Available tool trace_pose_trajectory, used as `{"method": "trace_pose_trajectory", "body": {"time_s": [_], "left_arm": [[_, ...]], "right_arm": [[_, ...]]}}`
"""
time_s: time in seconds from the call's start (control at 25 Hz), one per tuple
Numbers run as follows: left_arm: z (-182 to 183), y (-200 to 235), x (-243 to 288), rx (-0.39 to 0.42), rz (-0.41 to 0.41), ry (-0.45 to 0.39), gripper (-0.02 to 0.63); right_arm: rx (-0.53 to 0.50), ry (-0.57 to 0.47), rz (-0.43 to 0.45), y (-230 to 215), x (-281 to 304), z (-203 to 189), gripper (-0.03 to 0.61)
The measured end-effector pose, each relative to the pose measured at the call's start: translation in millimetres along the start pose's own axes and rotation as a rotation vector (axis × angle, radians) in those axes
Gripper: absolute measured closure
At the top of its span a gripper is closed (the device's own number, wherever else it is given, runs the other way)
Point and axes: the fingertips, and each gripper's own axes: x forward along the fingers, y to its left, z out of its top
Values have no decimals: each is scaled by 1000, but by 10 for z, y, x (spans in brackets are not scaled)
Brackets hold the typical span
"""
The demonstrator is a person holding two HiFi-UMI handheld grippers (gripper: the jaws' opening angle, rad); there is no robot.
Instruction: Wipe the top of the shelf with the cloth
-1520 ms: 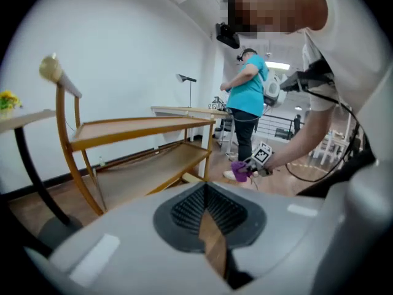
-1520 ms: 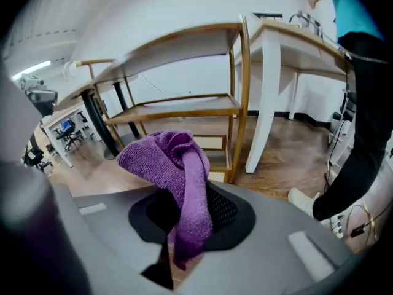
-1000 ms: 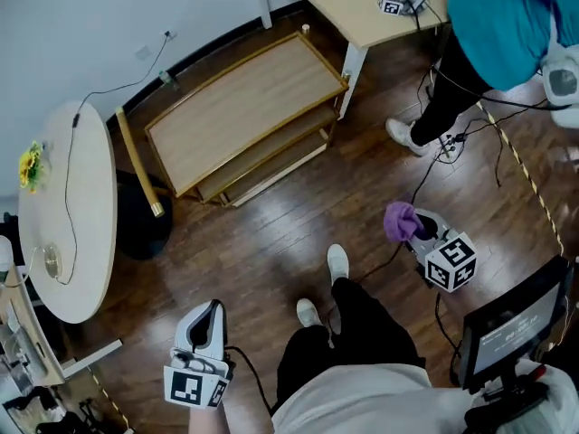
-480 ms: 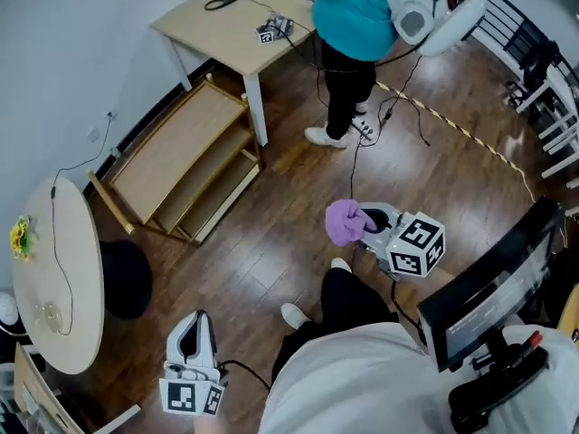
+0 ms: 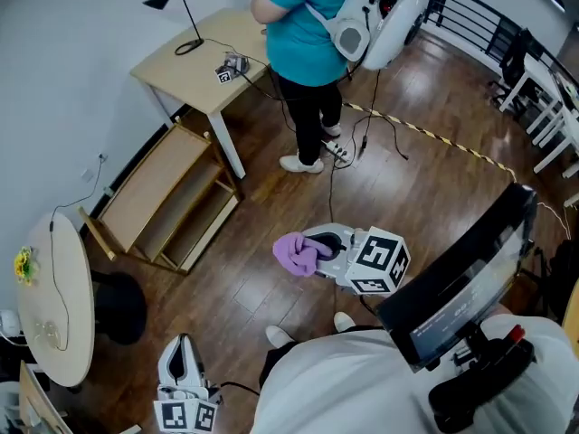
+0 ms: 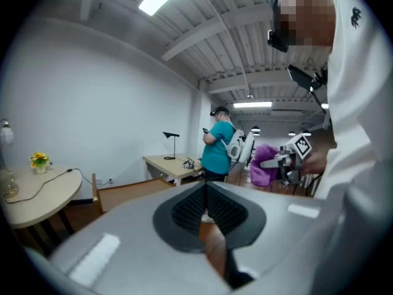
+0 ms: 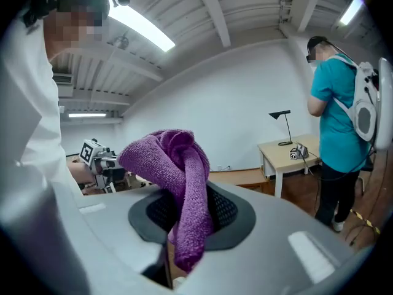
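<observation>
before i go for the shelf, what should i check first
1. Grip: ok, the right gripper is shut on the cloth.
2. Other tool: ok, the left gripper has its jaws together on nothing.
3. Surface: ok, nothing shows on the shelf top in the head view.
4. Contact: not ok, the cloth hangs over the floor, apart from the shelf.
5. Way there: cannot tell, a person in teal stands by the desk at the shelf's far end.

No text you can read: print on the monitor [image 5: 450, 307] is too blurred; the right gripper [image 5: 315, 250] cube shows patterns only.
</observation>
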Motion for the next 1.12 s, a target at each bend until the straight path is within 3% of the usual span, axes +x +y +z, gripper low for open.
{"method": "trace_pose_trajectory", "body": {"time_s": [0.16,0.52,0.76,1.12], "left_arm": [[24,-971,168,17,-36,7,594],[-135,-1847,275,33,-113,36,594],[-212,-2128,253,36,-133,36,594],[-330,-2203,169,21,-108,54,594]], "right_arm": [[-31,-17,16,-96,-877,-19,497],[-42,-42,3,-233,-1721,-107,495],[-64,-42,1,-189,-1939,-161,495],[-81,-28,14,-138,-2000,-246,495]]}}
